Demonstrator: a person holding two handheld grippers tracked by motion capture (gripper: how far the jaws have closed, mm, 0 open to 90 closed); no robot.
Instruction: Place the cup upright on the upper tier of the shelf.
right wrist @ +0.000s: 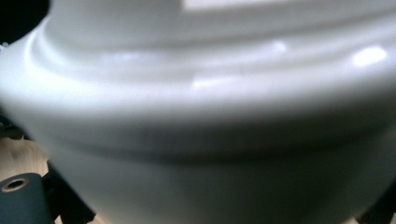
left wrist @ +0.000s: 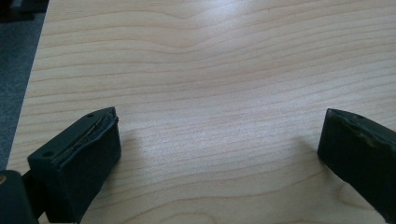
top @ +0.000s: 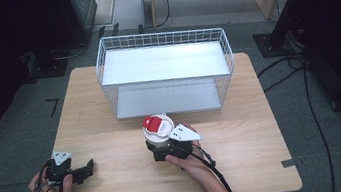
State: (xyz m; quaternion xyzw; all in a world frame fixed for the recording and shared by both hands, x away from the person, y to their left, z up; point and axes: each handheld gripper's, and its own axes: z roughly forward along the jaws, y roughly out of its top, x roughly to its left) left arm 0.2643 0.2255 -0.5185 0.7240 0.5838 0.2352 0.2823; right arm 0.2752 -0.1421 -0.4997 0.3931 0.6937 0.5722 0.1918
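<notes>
A white round tub (top: 156, 137) with a red and white lid (top: 157, 124) stands near the middle of the wooden table (top: 244, 131), just in front of the wire rack. My right gripper (top: 159, 147) is shut on the tub's lower body, with a hand behind it. In the right gripper view the tub's glossy white wall (right wrist: 210, 116) is very close and blurred. My left gripper (top: 87, 169) rests low at the table's front left, held by the other hand. Its jaws stand wide apart over bare wood (left wrist: 219, 126), with nothing between them.
A white wire rack (top: 166, 80) with two flat shelves stands at the back of the table, its open front towards me. Black stands and cables (top: 300, 65) lie on the grey floor to the right. The table's left edge (left wrist: 32, 93) is close to the left gripper.
</notes>
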